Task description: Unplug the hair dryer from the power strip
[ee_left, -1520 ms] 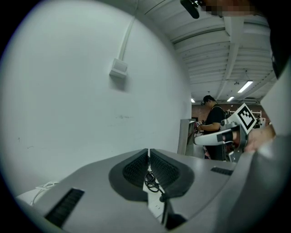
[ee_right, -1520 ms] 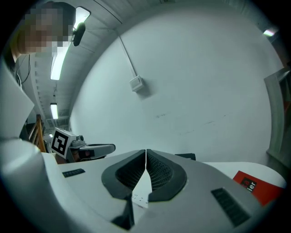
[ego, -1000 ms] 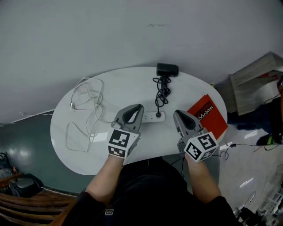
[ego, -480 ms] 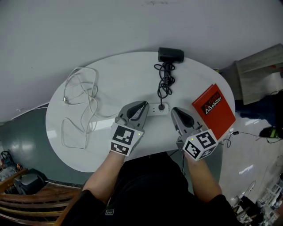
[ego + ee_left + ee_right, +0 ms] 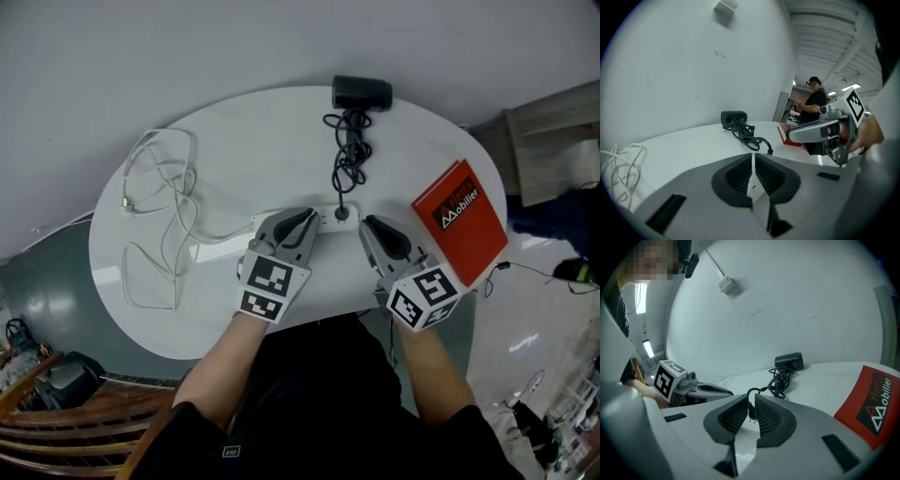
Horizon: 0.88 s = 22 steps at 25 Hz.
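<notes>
Head view: hair dryer [image 5: 361, 92] lies at top centre of the round white table [image 5: 262, 131]. Its black cord [image 5: 347, 159] is bunched and runs down to the plug [image 5: 342, 214], seated in the white power strip [image 5: 328, 221] at mid frame. Left gripper [image 5: 302, 223] is laid over the strip's left part. Right gripper [image 5: 372, 228] is just right of the plug, apparently not touching. Red book [image 5: 459, 220] at right, loose white cable [image 5: 178, 202] at left.

Left gripper view: the left tongs are closed to a thin line and nothing is held. Dryer and cord are seen beyond at centre, and the strip is hidden by the jaw body.

Right gripper view: the right gripper's [image 5: 751, 401] tongs are parted by a narrow slot only and grip nothing. The plug [image 5: 750, 411] is seen through the slot, ahead of the tips.

Handling, judged: the plug body is small, rigid and probably tight in its socket. It should be pinched on its sides, not by the limp cord. The strip is light (likely to lift), so it should be pinned down.

Socket count and plug prongs cannot be made out.
</notes>
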Tool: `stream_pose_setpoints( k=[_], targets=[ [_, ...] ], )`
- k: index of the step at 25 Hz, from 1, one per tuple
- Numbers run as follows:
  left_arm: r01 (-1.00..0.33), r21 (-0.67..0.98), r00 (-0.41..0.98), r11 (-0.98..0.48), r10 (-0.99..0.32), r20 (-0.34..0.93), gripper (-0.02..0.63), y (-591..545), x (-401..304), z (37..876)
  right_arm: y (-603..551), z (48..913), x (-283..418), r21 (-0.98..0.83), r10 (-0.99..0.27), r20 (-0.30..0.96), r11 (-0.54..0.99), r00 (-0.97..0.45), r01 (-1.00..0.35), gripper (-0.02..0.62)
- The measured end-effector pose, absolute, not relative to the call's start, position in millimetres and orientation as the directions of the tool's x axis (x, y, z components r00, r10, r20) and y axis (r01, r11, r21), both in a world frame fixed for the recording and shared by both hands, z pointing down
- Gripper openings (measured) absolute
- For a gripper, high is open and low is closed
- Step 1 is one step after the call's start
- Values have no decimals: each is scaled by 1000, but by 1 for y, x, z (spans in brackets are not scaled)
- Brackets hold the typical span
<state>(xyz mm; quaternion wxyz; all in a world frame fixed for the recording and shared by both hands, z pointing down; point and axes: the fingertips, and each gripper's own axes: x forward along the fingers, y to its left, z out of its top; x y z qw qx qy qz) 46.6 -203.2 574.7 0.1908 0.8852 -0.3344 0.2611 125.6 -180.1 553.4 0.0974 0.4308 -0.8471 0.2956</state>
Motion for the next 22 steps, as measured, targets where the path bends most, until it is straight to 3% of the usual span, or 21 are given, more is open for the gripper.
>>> stream_pose_setpoints(
  k=[3,7,10,13,22],
  targets=[
    [-686,175,639,-706,-470,609,27,-200,51,583,-179,559,124,-422,-663,424,459,-617,-782,38],
    [-679,179,631,-712,-442,637,83,-195,56,596,-177,568,121,-415,-652,432,469,-623,-779,38],
    [-677,170,621,-716,-432,654,86,-192,58,603,-179,573,119,-412,-649,435,472,-624,-779,49],
    [-682,150,599,-716,-429,676,86,-191,57,611,-182,577,116,-414,-640,440,478,-630,-774,101],
    [-669,51,516,-741,-415,750,81,-190,55,622,-188,579,104,-379,-605,464,525,-648,-762,117]
  ],
)
